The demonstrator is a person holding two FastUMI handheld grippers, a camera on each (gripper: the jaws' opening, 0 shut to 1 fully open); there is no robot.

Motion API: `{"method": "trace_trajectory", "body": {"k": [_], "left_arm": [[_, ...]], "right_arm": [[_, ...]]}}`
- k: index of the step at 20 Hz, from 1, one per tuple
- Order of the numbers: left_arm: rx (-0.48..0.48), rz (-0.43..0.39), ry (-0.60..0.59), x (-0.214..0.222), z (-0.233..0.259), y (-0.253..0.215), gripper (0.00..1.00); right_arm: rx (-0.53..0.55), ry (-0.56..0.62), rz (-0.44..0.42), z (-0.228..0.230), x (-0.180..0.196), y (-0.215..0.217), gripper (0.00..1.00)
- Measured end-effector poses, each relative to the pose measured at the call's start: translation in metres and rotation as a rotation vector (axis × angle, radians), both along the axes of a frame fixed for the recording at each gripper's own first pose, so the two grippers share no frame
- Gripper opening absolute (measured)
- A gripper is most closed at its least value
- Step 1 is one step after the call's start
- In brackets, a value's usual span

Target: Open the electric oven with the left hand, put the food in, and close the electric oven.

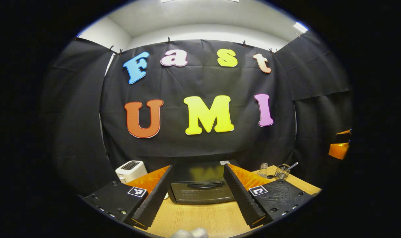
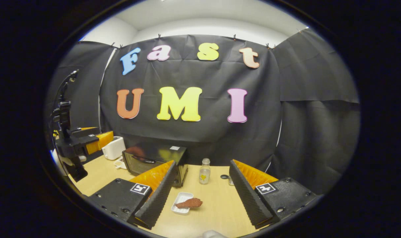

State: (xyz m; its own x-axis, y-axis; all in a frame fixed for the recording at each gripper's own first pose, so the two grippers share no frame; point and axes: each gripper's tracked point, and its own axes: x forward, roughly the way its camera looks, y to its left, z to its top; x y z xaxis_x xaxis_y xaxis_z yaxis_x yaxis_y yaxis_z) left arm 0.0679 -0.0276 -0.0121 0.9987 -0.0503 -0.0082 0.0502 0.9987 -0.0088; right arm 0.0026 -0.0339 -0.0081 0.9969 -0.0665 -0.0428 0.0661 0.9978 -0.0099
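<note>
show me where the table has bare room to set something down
Bare wood lies in front of the closed black electric oven, between it and the left gripper, and right of the small white tray holding brown food. It is crowded around the clear glass bottle.

Left gripper point(image 1: 198, 198) held level above the table, both fingers point(image 1: 154, 198) spread wide apart with nothing between them. Right gripper point(image 2: 200, 198) likewise raised and level, fingers point(image 2: 155, 198) splayed wide, gripping nothing. In the right gripper view, left gripper point(image 2: 98, 140) seen farther off at the far left, held up, tips pointing right, gap between its fingers not discernible from this side
</note>
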Motion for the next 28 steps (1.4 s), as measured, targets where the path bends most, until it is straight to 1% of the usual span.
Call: {"method": "trace_trajectory", "body": {"k": [2, 4, 5, 6, 7, 8, 9, 10, 11, 12, 13, 14, 15, 16, 17, 18, 22, 23, 24, 27, 28], "left_arm": [[-0.016, -0.024, 0.01, 0.02, -0.005, -0.01, 0.96], [-0.053, -0.045, 0.032, 0.04, -0.013, -0.02, 0.96], [-0.066, -0.051, 0.045, 0.051, -0.018, -0.024, 0.96], [-0.069, -0.05, 0.055, 0.062, -0.024, -0.025, 0.96], [-0.062, -0.048, 0.069, 0.074, -0.03, -0.026, 0.96], [-0.056, -0.044, 0.079, 0.085, -0.038, -0.026, 0.96], [-0.055, -0.043, 0.096, 0.095, -0.047, -0.027, 0.96], [-0.054, -0.043, 0.126, 0.105, -0.061, -0.028, 0.96], [-0.054, -0.039, 0.153, 0.114, -0.074, -0.027, 0.96], [-0.055, -0.038, 0.181, 0.122, -0.087, -0.026, 0.96], [-0.052, -0.037, 0.198, 0.129, -0.096, -0.026, 0.97], [-0.047, -0.031, 0.212, 0.138, -0.105, -0.025, 0.97], [-0.042, -0.025, 0.226, 0.145, -0.114, -0.024, 0.97], [-0.042, -0.022, 0.244, 0.149, -0.124, -0.024, 0.97], [-0.039, -0.019, 0.266, 0.152, -0.134, -0.024, 0.97], [-0.036, -0.02, 0.281, 0.154, -0.14, -0.024, 0.97], [-0.009, -0.034, 0.353, 0.153, -0.166, -0.031, 0.97], [0.001, -0.037, 0.315, 0.157, -0.16, -0.031, 0.97], [0.001, -0.037, 0.334, 0.155, -0.165, -0.031, 0.97], [-0.017, -0.029, 0.324, 0.152, -0.165, -0.03, 0.98], [-0.014, -0.029, 0.326, 0.149, -0.167, -0.03, 0.97]], "right_arm": [[0.011, 0.011, -0.018, 0.0, -0.001, -0.002, 0.96], [0.017, 0.016, -0.04, -0.002, -0.003, -0.006, 0.96], [0.018, 0.022, -0.05, -0.003, -0.004, -0.008, 1.0], [0.019, 0.029, -0.058, -0.006, -0.007, -0.012, 1.0], [0.019, 0.038, -0.068, -0.009, -0.011, -0.017, 1.0], [0.021, 0.048, -0.078, -0.011, -0.013, -0.02, 0.96], [0.029, 0.057, -0.087, -0.014, -0.015, -0.021, 1.0], [0.039, 0.065, -0.096, -0.017, -0.016, -0.022, 0.96], [0.046, 0.074, -0.104, -0.02, -0.017, -0.025, 0.96], [0.048, 0.083, -0.115, -0.023, -0.018, -0.028, 1.0], [0.05, 0.089, -0.122, -0.025, -0.019, -0.029, 0.96], [0.049, 0.099, -0.128, -0.029, -0.021, -0.03, 1.0], [0.047, 0.113, -0.134, -0.033, -0.022, -0.031, 1.0], [0.046, 0.127, -0.138, -0.038, -0.022, -0.033, 1.0], [0.05, 0.137, -0.14, -0.042, -0.023, -0.033, 0.96], [0.055, 0.146, -0.143, -0.046, -0.022, -0.034, 1.0], [0.073, 0.162, -0.133, -0.052, -0.022, -0.029, 1.0], [0.07, 0.163, -0.13, -0.053, -0.021, -0.028, 1.0], [0.068, 0.166, -0.125, -0.053, -0.021, -0.027, 1.0], [0.074, 0.168, -0.107, -0.055, -0.021, -0.022, 1.0], [0.075, 0.171, -0.102, -0.055, -0.021, -0.02, 0.97]]}}
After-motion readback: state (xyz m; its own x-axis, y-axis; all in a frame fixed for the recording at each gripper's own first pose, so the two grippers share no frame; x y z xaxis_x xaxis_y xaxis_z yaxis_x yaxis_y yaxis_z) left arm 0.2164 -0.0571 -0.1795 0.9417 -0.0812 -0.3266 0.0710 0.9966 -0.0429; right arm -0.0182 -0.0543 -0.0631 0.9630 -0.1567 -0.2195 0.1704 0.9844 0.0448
